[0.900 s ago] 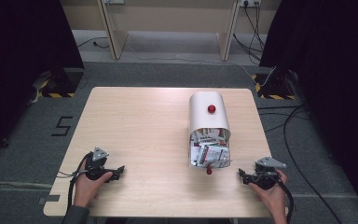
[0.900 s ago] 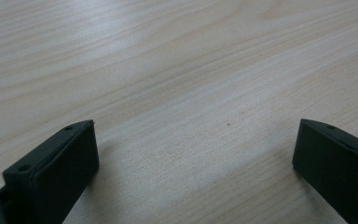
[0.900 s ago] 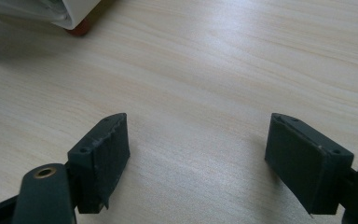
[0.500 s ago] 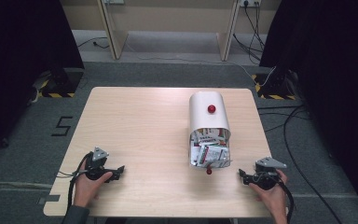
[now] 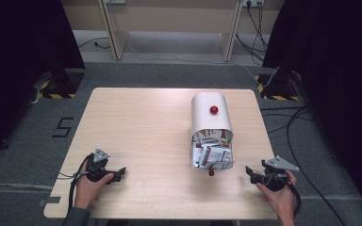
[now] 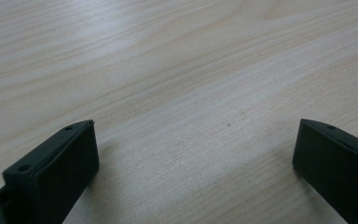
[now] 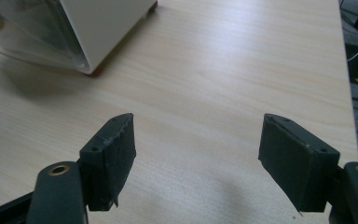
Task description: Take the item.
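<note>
Light wood desk [image 5: 141, 122]. White container [image 5: 210, 115] with rounded top lies on its side on the right half, red knob [image 5: 213, 109] facing up. Its clear open end [image 5: 212, 155] points toward the person and is packed with small printed packets [image 5: 209, 149]. Second small red knob [image 5: 211, 173] on the desk surface right at that open end.

Left tool [image 5: 118, 173] sits at the near left corner, hand [image 5: 88, 186] around it, jaws pointing right. Left gripper view: left tool [image 6: 193, 154] jaws spread wide, nothing between them, bare desk underneath.

Right tool [image 5: 250, 172] at the near right edge, hand [image 5: 279, 195] on it, jaws pointing left toward the container, near but apart from it. Right gripper view: right tool [image 7: 196, 144] jaws wide, empty; container corner [image 7: 93, 28] at upper left.

Grey carpet [image 5: 169, 75] around the desk, cables [image 5: 306, 127] on the right.
</note>
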Action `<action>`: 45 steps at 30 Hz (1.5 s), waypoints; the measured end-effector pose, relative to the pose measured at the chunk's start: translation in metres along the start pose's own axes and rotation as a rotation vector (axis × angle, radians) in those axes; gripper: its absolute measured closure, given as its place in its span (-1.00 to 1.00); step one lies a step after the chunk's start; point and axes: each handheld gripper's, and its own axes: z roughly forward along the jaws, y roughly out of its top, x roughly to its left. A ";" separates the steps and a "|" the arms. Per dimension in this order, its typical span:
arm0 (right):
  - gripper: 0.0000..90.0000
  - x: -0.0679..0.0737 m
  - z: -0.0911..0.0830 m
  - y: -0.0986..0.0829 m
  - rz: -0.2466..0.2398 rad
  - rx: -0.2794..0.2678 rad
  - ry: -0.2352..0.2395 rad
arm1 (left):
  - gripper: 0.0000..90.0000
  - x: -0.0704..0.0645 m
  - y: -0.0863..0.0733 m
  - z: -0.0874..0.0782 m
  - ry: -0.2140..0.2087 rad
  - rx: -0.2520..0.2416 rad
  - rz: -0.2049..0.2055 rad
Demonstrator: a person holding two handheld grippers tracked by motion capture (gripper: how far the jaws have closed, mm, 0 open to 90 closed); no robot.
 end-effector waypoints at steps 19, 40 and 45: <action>-0.33 0.011 -0.026 0.021 -0.038 -0.061 0.008 | -1.00 0.000 0.000 0.000 0.000 0.000 0.000; -0.31 0.020 -0.039 0.031 -0.070 -0.081 0.020 | -1.00 0.000 0.000 0.000 0.000 0.000 0.000; -0.30 0.021 -0.042 0.033 -0.076 -0.089 0.023 | -1.00 0.000 0.000 0.000 -0.001 0.000 0.000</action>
